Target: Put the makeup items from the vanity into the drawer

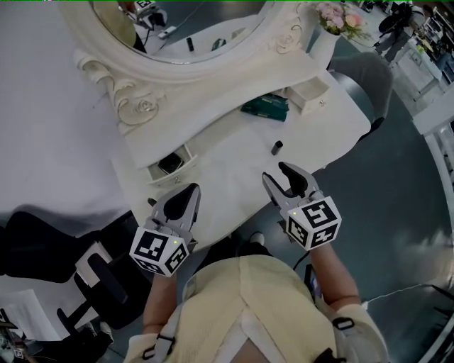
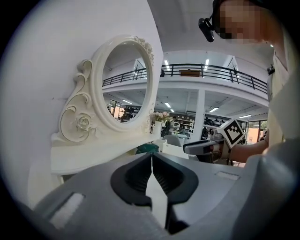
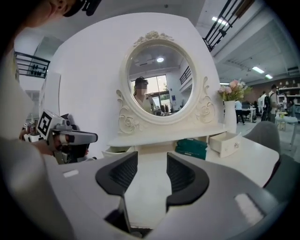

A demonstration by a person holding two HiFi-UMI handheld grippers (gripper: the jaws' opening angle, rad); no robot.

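A small black tube (image 1: 277,147), likely a makeup item, stands on the white vanity top (image 1: 234,159). It is just beyond the right gripper (image 1: 277,174), whose jaws stand wide apart with nothing between them. Farther back lies a green box (image 1: 264,108), beside a small open right drawer (image 1: 310,94). To the left, an open left drawer (image 1: 159,176) holds something dark. The left gripper (image 1: 190,195) hovers near it, jaws pressed together and empty. An oval mirror (image 1: 184,28) rises behind. Pink flowers (image 1: 339,18) and a grey chair (image 1: 369,78) stand far right, above a dark floor (image 1: 397,184).
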